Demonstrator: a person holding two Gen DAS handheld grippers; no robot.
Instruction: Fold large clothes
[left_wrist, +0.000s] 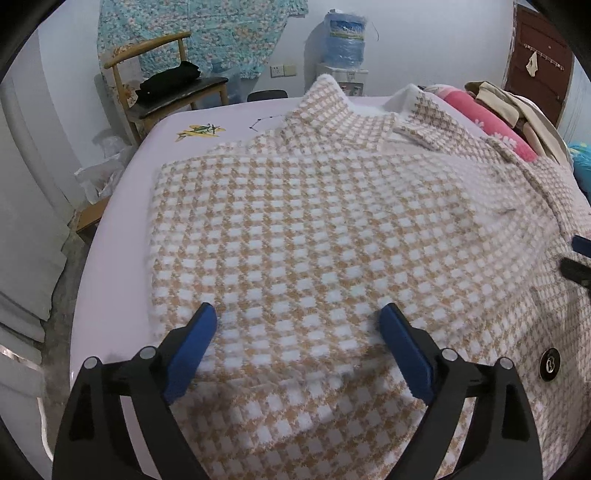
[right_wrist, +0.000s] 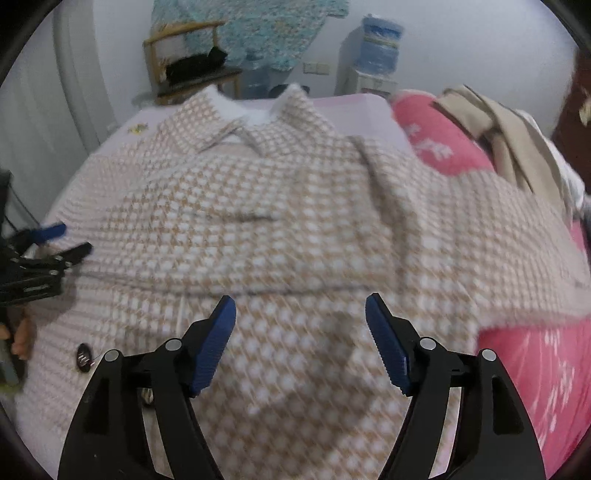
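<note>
A large tan-and-white checked coat (left_wrist: 317, 229) lies spread front-up on a pale pink bed (left_wrist: 147, 147), collar at the far end. It also fills the right wrist view (right_wrist: 295, 206), which is blurred. My left gripper (left_wrist: 297, 325) is open and empty, just above the coat's near left part. My right gripper (right_wrist: 300, 314) is open and empty over the coat's near right part. The left gripper also shows at the left edge of the right wrist view (right_wrist: 64, 240). A black button (left_wrist: 549, 363) sits on the coat front.
A pink blanket (right_wrist: 439, 147) and beige clothes (right_wrist: 513, 140) lie along the bed's right side. A wooden chair (left_wrist: 166, 81) with black cloth and a water dispenser (left_wrist: 345, 48) stand beyond the bed. The bed edge and floor are at the left.
</note>
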